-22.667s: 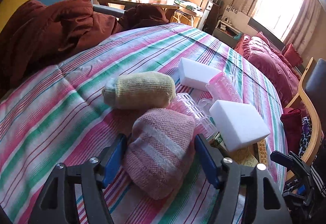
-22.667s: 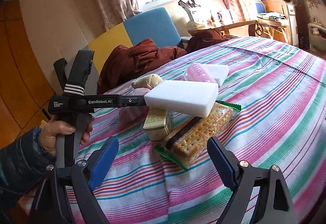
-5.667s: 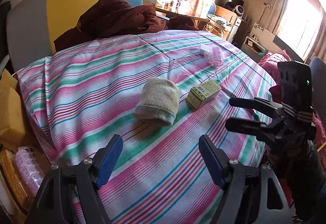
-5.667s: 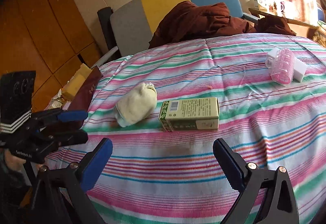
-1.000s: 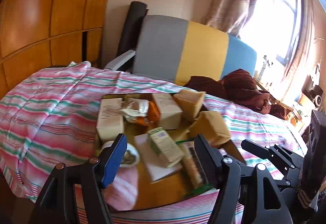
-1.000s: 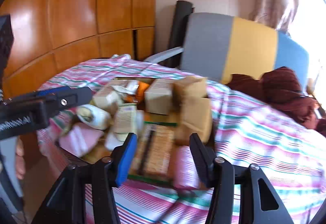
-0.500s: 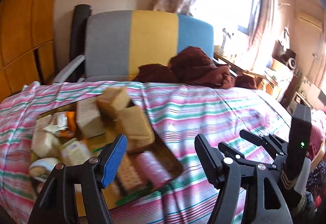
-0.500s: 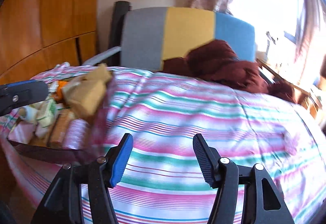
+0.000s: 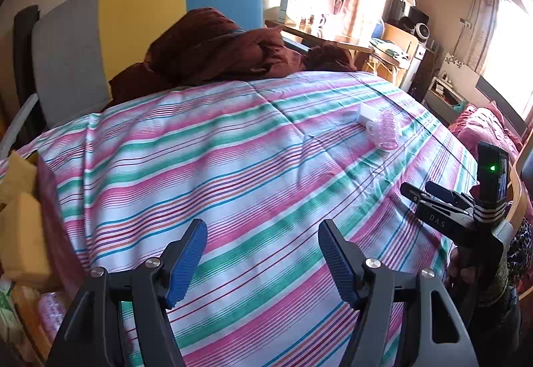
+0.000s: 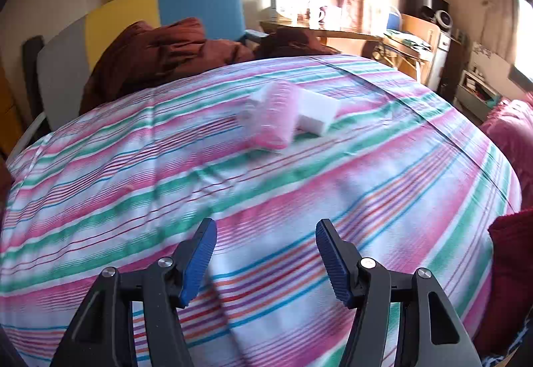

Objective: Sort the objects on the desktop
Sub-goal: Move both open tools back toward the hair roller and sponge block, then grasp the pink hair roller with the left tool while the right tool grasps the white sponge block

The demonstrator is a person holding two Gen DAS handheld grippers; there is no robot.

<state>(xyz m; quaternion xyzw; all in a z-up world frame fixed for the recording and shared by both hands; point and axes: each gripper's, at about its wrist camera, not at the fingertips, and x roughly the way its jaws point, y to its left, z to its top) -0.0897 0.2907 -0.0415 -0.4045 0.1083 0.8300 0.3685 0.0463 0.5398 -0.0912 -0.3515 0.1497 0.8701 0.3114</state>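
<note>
Both grippers (image 9: pixel 261 262) (image 10: pixel 265 262) (open, empty) off the tray now

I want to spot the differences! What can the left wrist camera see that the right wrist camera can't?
Only the left wrist view shows the right gripper held in a hand, and yellow sponges at the left edge. Only the right wrist view shows a dark red cushion at the right edge. Both show the striped cover, the pink roller touching the white block, and the brown blanket.

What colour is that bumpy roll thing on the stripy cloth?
The bumpy roll is pink, clearest in the right wrist view, though a bit blurred.
</note>
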